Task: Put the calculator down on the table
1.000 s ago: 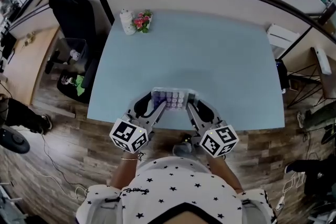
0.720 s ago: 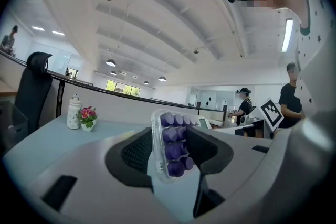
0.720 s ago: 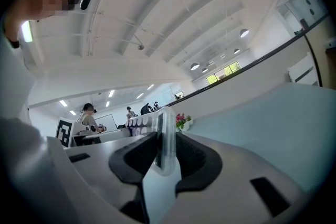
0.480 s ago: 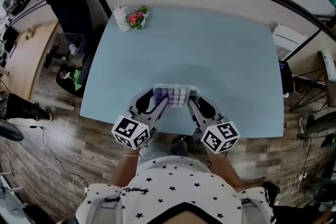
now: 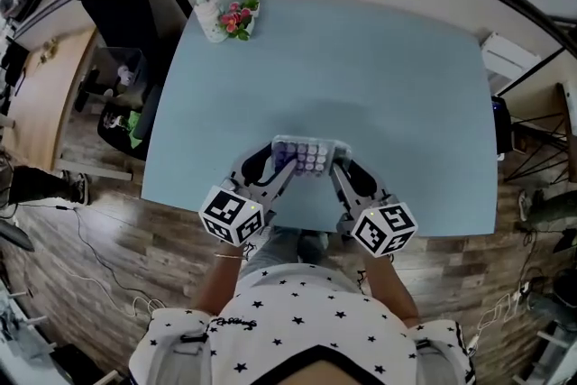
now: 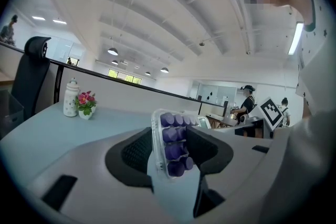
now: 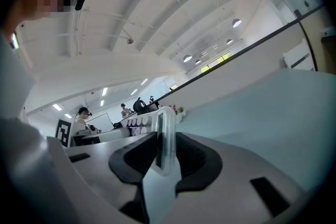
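Note:
The calculator [image 5: 309, 157] is a clear-cased pad with rows of purple keys, held level over the near part of the light blue table [image 5: 388, 77]. My left gripper [image 5: 282, 167] is shut on its left end and my right gripper [image 5: 336, 169] is shut on its right end. In the left gripper view the calculator [image 6: 173, 147] stands on edge between the dark pads of the left gripper [image 6: 169, 161], keys facing right. The right gripper view shows only the thin clear edge of the calculator [image 7: 165, 136], clamped in the right gripper [image 7: 163, 157]. Whether it touches the table is hidden.
A white jar and a small pot of pink flowers [image 5: 225, 15] stand at the table's far left corner. A black office chair [image 5: 113, 0] is beyond the left edge, a partition runs along the far edge, and wooden floor lies below the near edge.
Both grippers have carried the calculator a little farther in over the table and lower. Both grips look unchanged.

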`<state>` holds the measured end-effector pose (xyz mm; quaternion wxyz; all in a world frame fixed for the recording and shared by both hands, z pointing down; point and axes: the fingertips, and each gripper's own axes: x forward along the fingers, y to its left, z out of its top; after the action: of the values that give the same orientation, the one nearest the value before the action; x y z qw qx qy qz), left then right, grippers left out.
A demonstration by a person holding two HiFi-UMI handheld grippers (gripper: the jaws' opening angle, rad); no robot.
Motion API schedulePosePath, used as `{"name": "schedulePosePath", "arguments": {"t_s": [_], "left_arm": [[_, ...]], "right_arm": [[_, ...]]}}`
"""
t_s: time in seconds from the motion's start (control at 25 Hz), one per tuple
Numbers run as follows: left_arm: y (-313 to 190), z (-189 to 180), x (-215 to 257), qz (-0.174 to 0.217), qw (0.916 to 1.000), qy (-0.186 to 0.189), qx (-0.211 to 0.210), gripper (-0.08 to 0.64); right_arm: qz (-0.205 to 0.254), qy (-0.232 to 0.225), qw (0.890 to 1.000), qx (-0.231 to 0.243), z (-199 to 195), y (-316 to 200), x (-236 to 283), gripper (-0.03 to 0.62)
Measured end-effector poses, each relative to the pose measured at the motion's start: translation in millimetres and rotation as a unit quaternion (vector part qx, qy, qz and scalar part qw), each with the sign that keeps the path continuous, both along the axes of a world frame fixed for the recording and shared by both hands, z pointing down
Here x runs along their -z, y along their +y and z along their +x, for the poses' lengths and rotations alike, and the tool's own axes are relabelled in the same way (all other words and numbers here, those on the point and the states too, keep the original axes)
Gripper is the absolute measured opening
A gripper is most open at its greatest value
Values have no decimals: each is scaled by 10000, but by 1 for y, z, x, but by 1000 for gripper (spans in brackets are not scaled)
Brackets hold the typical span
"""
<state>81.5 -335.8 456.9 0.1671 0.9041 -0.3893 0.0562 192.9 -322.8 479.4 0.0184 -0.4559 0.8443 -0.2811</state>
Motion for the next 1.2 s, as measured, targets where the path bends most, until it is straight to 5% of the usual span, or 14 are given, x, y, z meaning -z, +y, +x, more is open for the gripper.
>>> {"name": "schedulePosePath", "arguments": {"t_s": [1.2], "left_arm": [[-23, -8, -118, -1207, 9917, -383, -203, 212]], "right_arm": [[-1245, 533, 9906, -200, -9, -17, -111, 117]]}}
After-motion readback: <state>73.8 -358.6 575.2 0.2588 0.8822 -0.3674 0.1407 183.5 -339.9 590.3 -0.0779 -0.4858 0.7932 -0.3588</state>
